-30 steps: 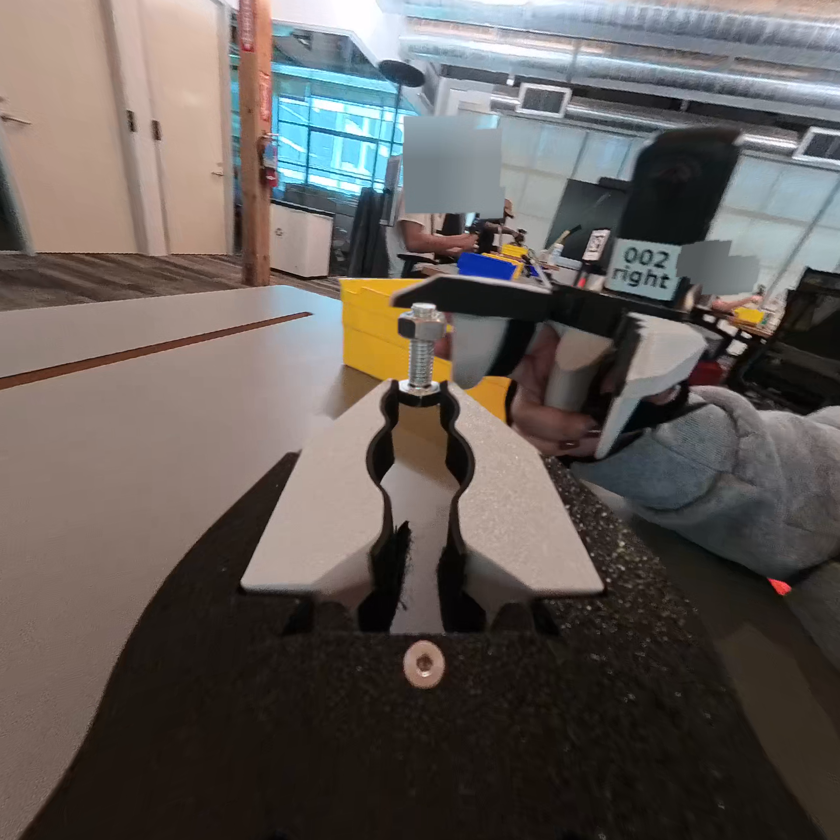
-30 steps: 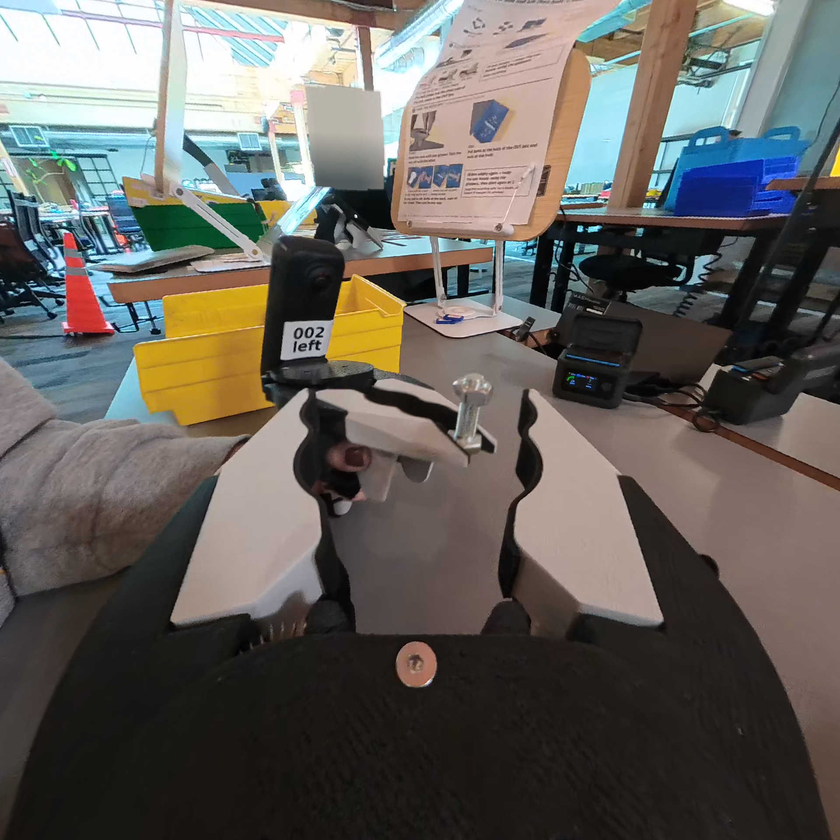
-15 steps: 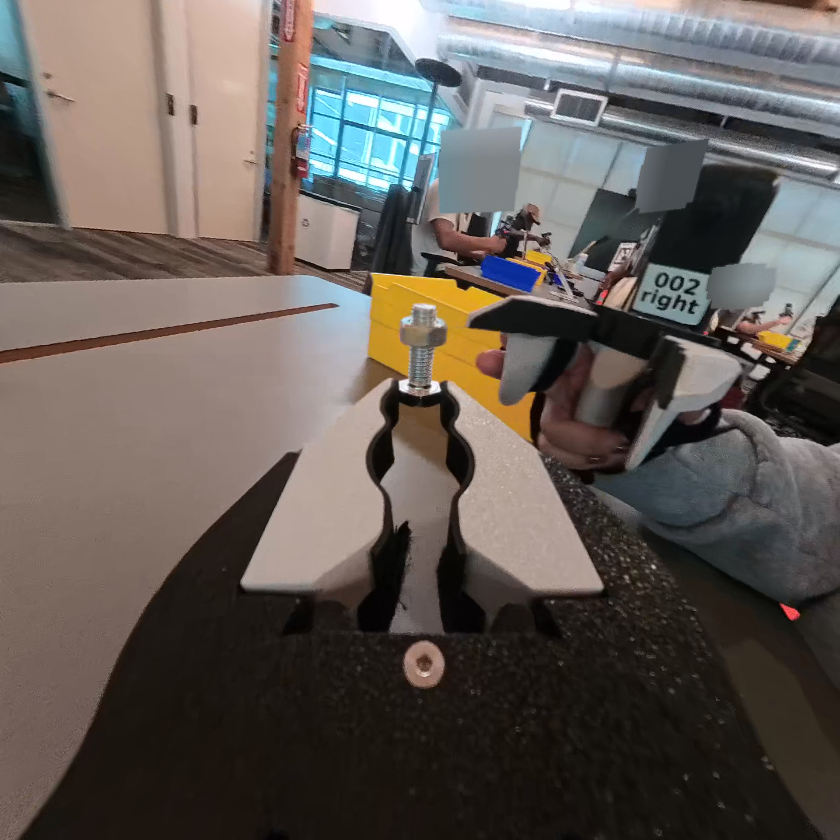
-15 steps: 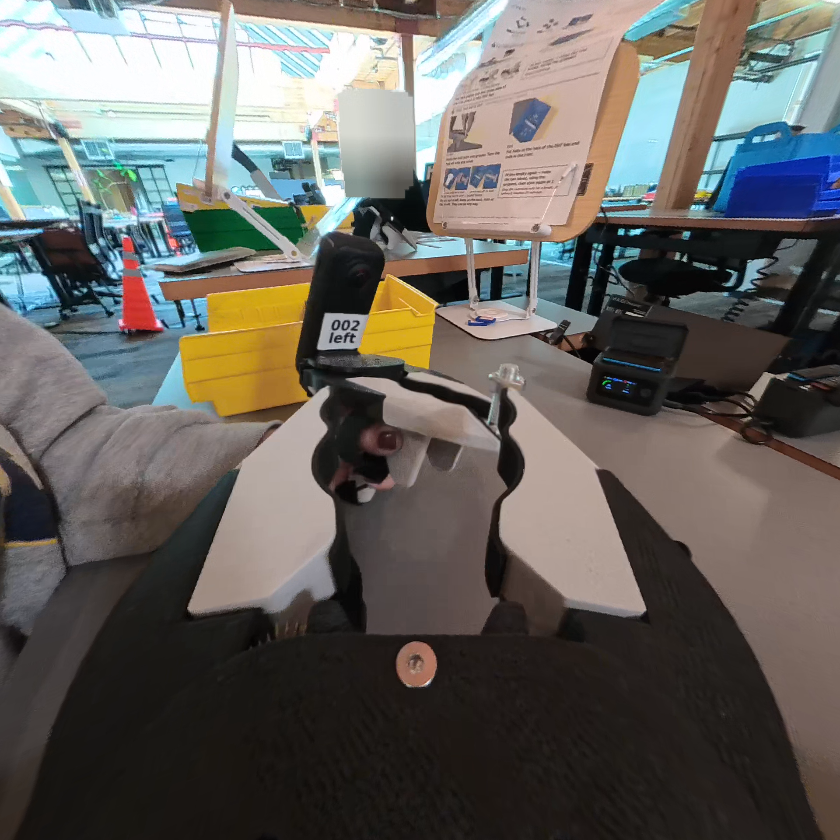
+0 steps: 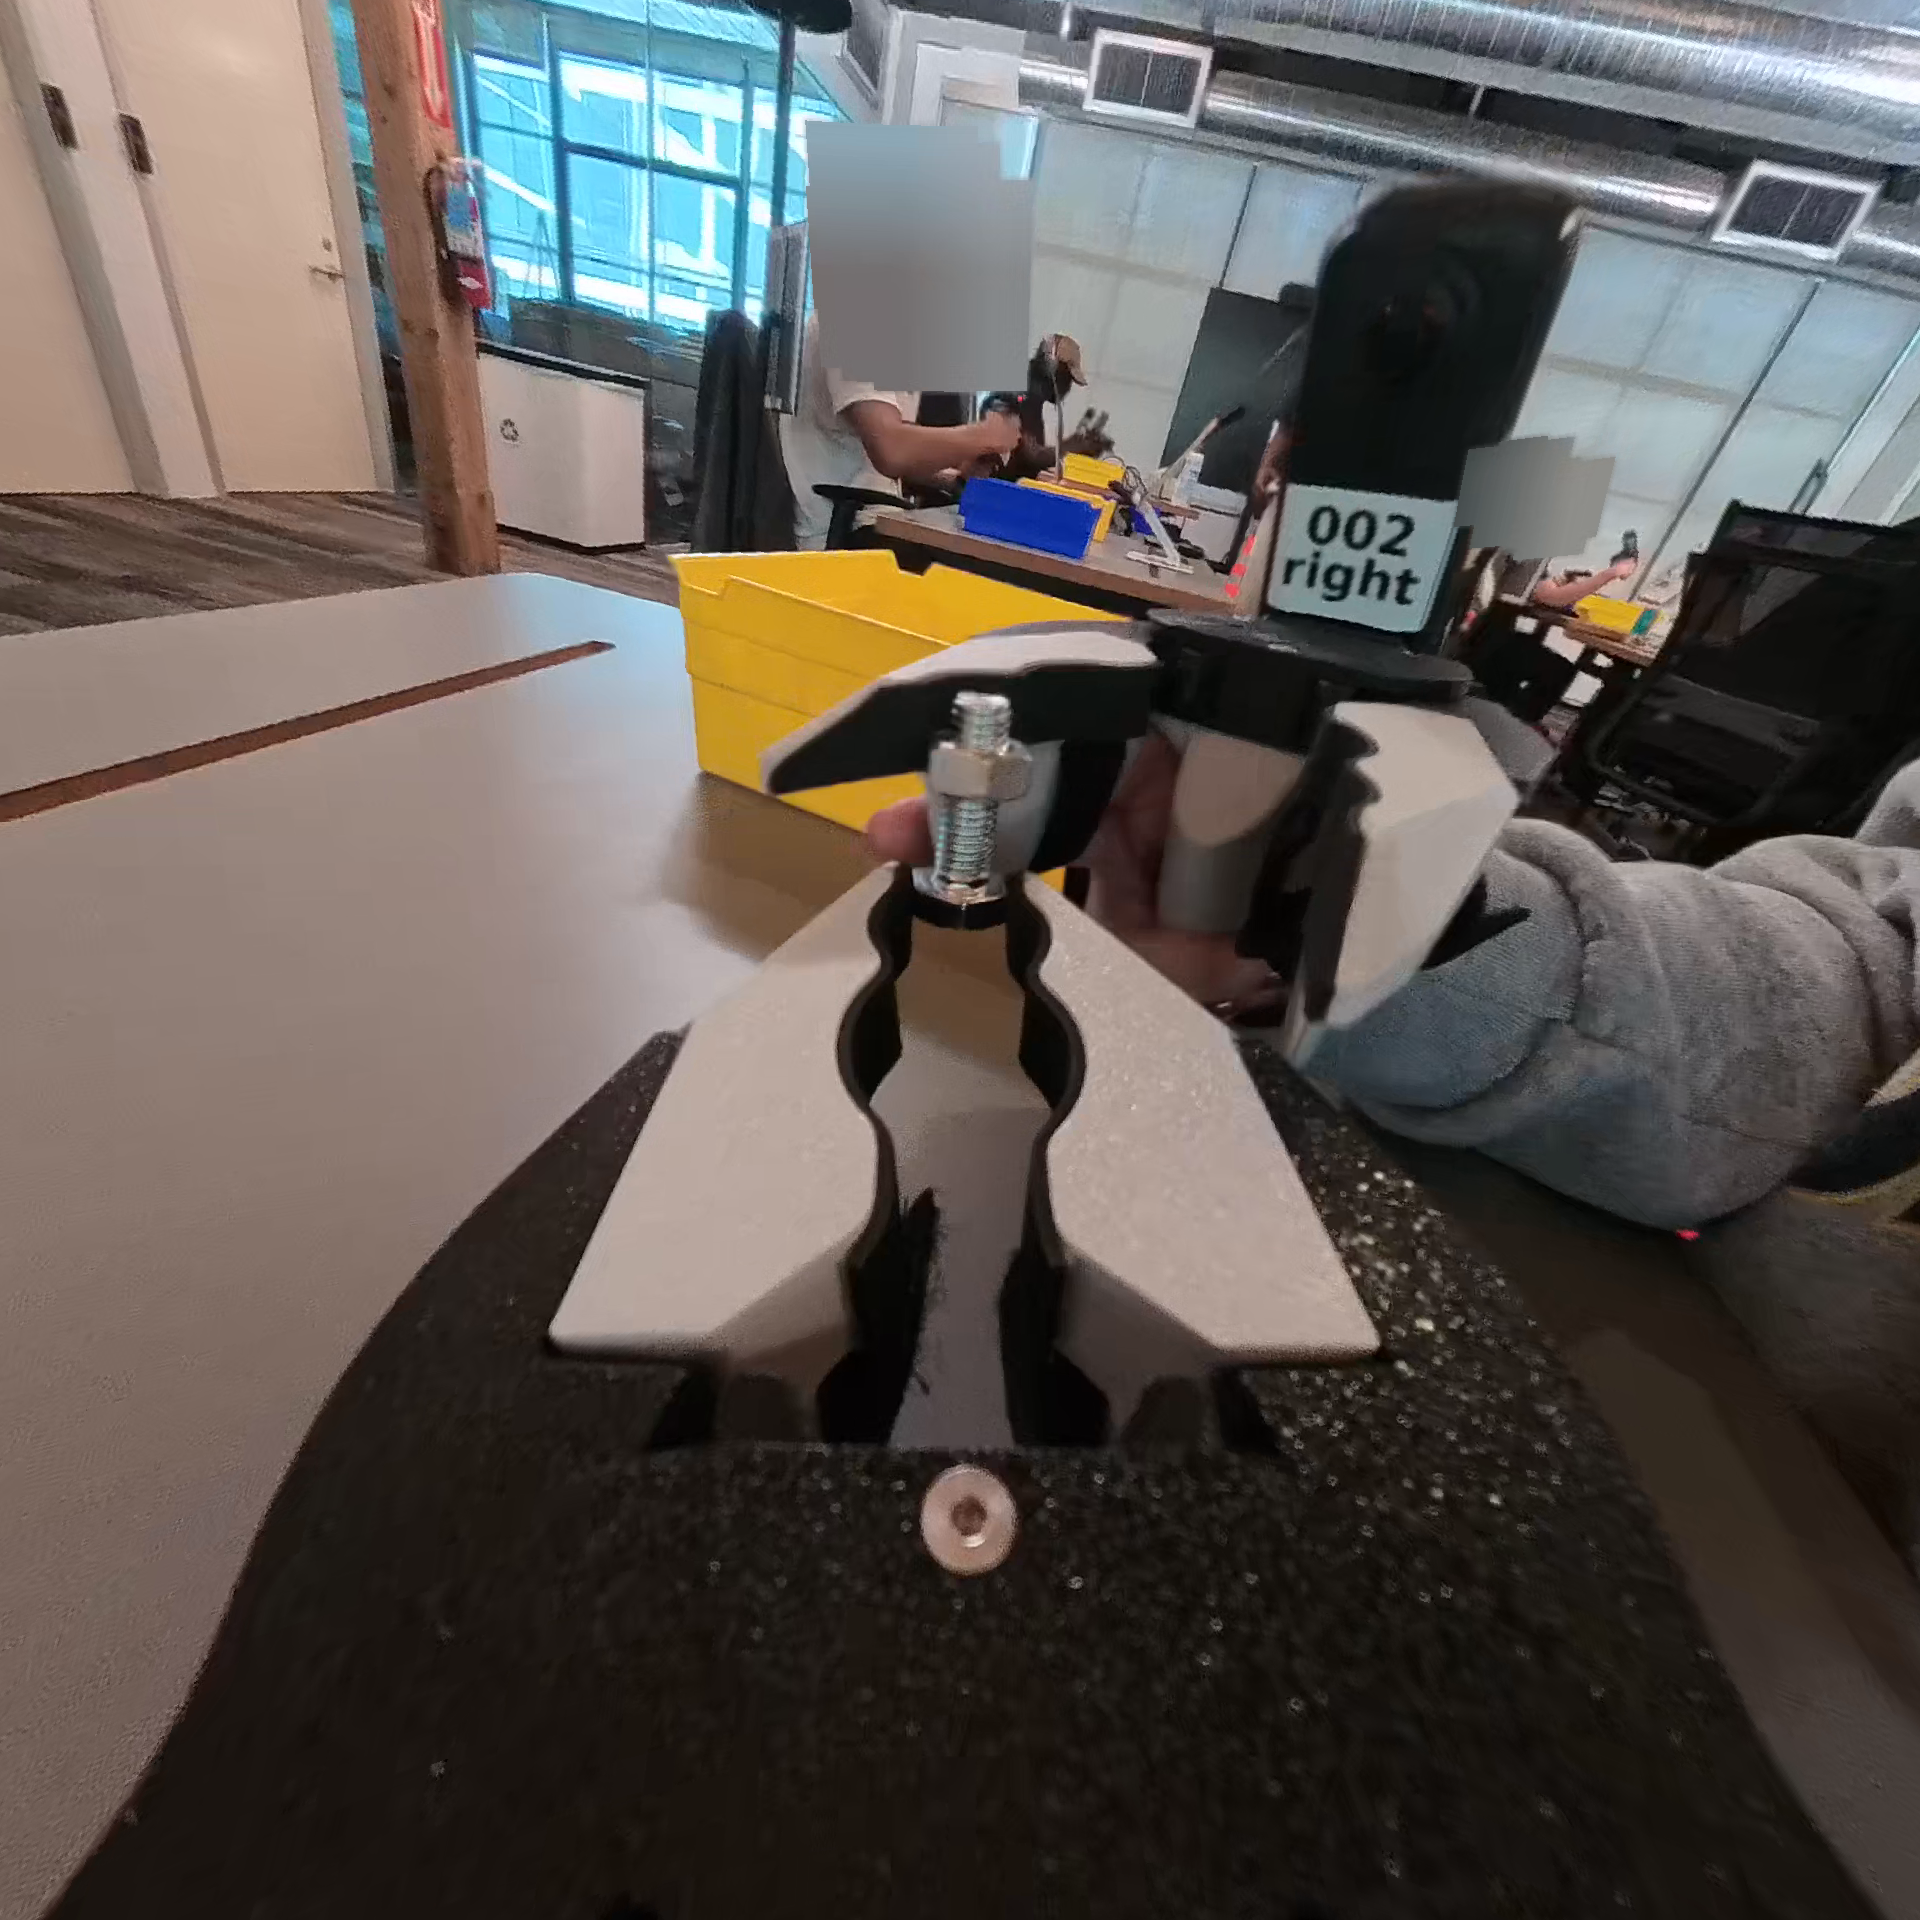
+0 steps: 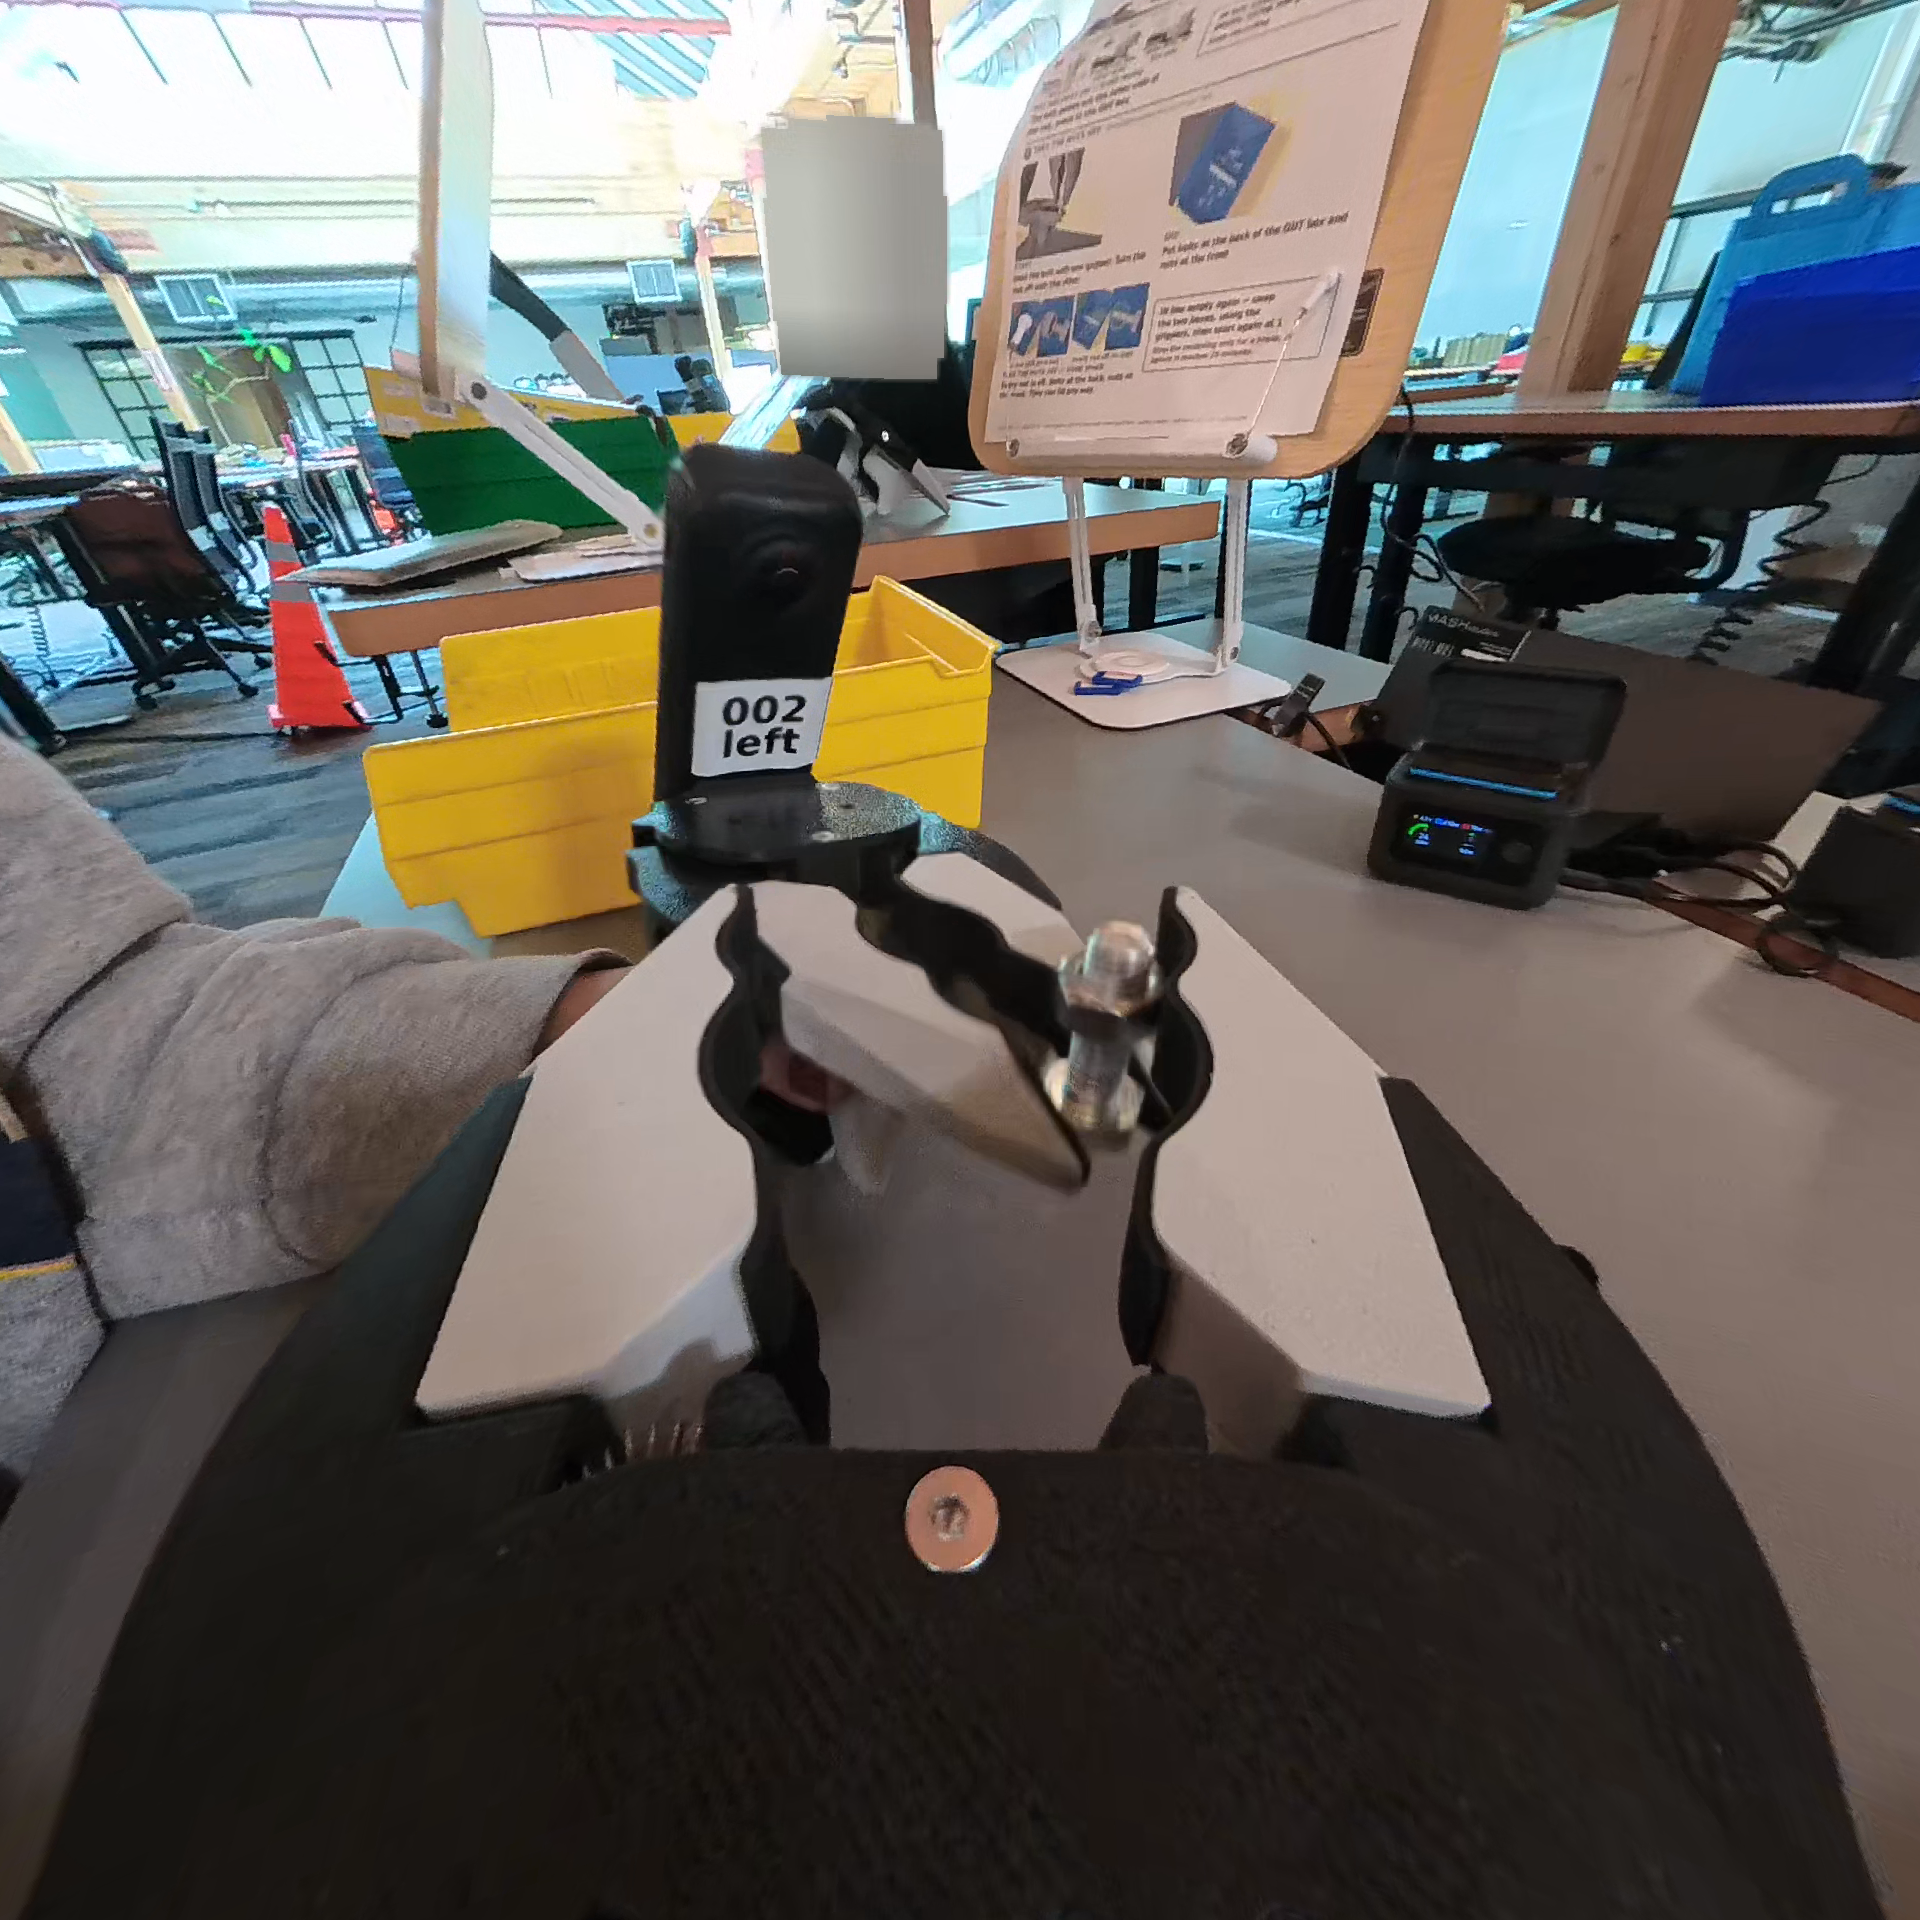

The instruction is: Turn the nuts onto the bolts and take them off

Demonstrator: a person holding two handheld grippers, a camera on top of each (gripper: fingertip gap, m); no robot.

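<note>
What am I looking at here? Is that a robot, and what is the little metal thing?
No robot: a person holds a hand tool with a two-finger claw in each hand, and each tool carries a camera looking along its fingers.

The left wrist view looks along the left claw, which is shut on the head of a bolt standing upright, a nut threaded near its tip. Beyond it is the right claw, open, held by a hand.

The right wrist view looks back along the right claw's fingers, with the nut close by its right finger. On the grey table stand yellow bins, a small black device and a sign stand.
</note>
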